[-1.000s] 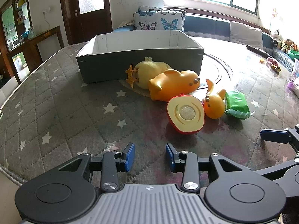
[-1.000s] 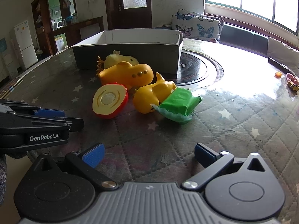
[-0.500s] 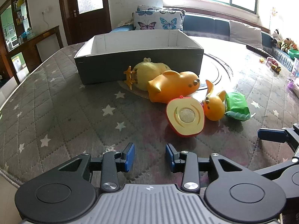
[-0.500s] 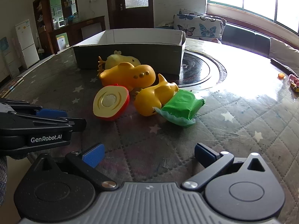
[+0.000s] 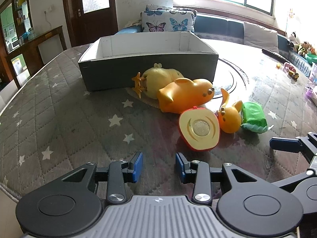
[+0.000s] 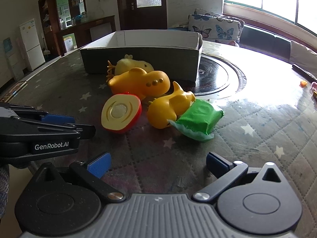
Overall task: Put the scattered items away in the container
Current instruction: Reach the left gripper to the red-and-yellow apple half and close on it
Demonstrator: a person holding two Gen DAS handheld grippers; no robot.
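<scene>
A grey open box (image 5: 146, 67) (image 6: 142, 59) stands on the table. In front of it lie a fluffy yellow chick (image 5: 160, 79) (image 6: 134, 64), a big orange duck (image 5: 186, 97) (image 6: 140, 83), a half apple toy (image 5: 199, 129) (image 6: 120, 115), a small orange duck (image 5: 229, 117) (image 6: 168, 107) and a green packet (image 5: 253, 117) (image 6: 198, 119). My left gripper (image 5: 158, 166) is open and empty, just short of the half apple. My right gripper (image 6: 158, 164) is wide open and empty, short of the green packet.
The quilted star-pattern tablecloth (image 5: 59, 119) covers a round table with a dark glass turntable (image 6: 218, 77) behind the toys. Small toys (image 5: 291, 69) lie at the far right edge. A sofa with butterfly cushions (image 5: 166, 21) stands behind.
Both grippers have moved a little forward toward the toys. Their jaws have kept the same openings and the toys have not moved.
</scene>
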